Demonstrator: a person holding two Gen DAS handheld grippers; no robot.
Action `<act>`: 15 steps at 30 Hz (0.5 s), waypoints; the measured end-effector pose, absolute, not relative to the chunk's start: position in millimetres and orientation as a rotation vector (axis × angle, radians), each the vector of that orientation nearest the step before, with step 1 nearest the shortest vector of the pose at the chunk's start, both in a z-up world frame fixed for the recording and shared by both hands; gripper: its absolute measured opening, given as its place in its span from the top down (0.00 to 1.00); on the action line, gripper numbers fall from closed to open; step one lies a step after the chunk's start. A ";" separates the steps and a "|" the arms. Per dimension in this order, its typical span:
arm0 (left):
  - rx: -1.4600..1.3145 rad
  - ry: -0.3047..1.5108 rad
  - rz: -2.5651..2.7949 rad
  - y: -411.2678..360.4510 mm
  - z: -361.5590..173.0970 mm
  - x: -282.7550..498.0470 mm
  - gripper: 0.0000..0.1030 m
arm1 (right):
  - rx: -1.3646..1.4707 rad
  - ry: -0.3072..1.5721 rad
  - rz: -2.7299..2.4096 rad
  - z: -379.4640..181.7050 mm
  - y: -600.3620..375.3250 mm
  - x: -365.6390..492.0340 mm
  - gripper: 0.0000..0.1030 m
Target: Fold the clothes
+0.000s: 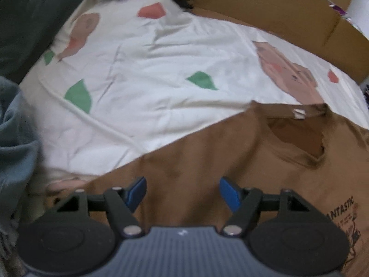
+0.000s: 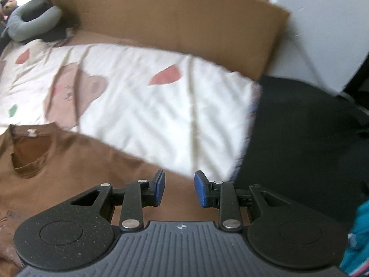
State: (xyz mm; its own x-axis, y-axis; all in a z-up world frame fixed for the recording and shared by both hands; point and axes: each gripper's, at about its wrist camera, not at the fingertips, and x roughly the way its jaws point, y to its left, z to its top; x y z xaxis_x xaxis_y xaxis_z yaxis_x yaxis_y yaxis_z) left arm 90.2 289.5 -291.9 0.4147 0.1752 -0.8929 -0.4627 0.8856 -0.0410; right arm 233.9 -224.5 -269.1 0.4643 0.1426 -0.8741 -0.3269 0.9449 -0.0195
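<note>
Left gripper (image 1: 183, 194): jaws stood well apart over the brown T-shirt (image 1: 265, 168), blue pads (image 1: 138, 190) clear of the cloth; nothing was clamped between them.
Right gripper (image 2: 180, 189): jaws stood partly apart, narrower than the left pair, above the T-shirt's shoulder edge; nothing was pinched, though I could not tell whether the pads brushed the fabric.
Brown T-shirt: it lay spread face-up on the white quilt (image 1: 161, 69), its collar (image 1: 297, 136) open towards the cardboard.
Left view only: a white neck label (image 1: 299, 113) sat sharp at the collar's back, dark print reading "ANTASTIC" (image 1: 341, 210) showed on the chest, blue-grey cloth (image 1: 16, 143) lay bunched just beside the quilt on the side away from the T-shirt, and a dark green fabric (image 1: 30, 23) ran along the quilt beyond it.
Right view only: the quilt's corner (image 2: 249, 92) ended beyond the T-shirt's shoulder, a black surface (image 2: 299, 133) lay next to that corner, a grey ring cushion (image 2: 32, 20) rested at the quilt's far end, and a teal cloth (image 2: 359, 235) showed near the gripper's right side.
Both views: a cardboard sheet (image 2: 184, 20) stood along the quilt's far edge, well apart from the T-shirt; the quilt bore pink pigs (image 1: 288, 73), green and coral patches.
</note>
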 end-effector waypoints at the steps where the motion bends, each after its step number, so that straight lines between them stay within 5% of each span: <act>1: -0.295 1.076 0.405 286.5 -293.9 91.8 0.40 | -0.187 1.061 0.306 -273.7 -218.7 230.9 0.66; 4: -0.293 1.087 0.400 281.1 -300.3 95.5 0.70 | -0.174 1.083 0.346 -285.8 -204.4 222.4 0.66; 7: -0.317 1.094 0.407 281.4 -305.5 95.8 0.86 | -0.165 1.106 0.383 -295.7 -193.0 214.2 0.66; 10: -0.318 1.093 0.402 280.6 -304.8 93.6 0.98 | -0.163 1.123 0.409 -300.9 -185.7 207.1 0.66; 15: -0.335 1.075 0.389 276.7 -298.0 87.9 1.00 | -0.160 1.143 0.425 -307.5 -182.3 202.3 0.66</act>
